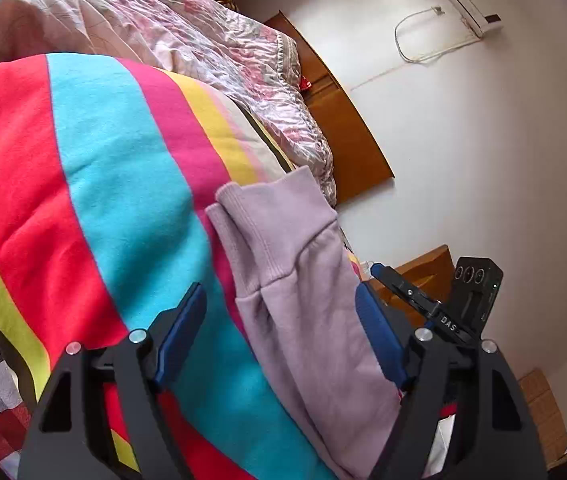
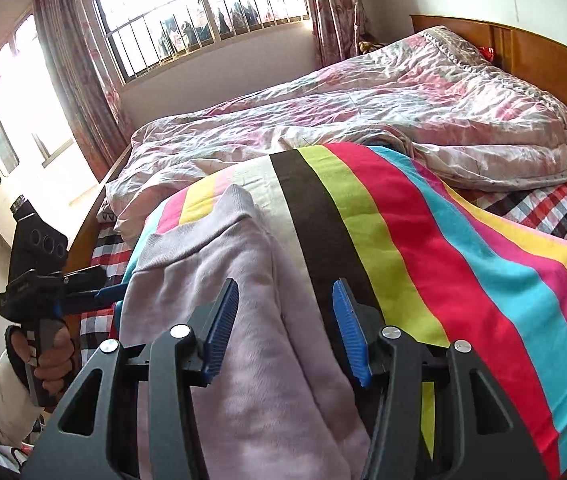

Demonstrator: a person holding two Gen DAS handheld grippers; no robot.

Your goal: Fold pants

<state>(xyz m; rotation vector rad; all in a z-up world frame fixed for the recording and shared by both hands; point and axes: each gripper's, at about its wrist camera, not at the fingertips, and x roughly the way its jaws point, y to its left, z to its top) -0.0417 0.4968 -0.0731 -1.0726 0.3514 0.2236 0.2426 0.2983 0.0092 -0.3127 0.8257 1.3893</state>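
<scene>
Hovering both grippers over pants (image 2: 243, 320) on striped blanket (image 2: 463, 280); left gripper (image 1: 283, 344) wide, right gripper (image 2: 285, 332) half-open, both empty. I risk pinching blanket too.

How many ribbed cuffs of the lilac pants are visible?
2, stacked at the far end of the pants: upper cuff, lower cuff peeking out beside it. Others may be hidden.

Daylight pours through the barred window (image 2: 199, 12), blown out white at the left; colours stay sharp mid-frame, while fisheye edges bend and darken into black corners.
</scene>
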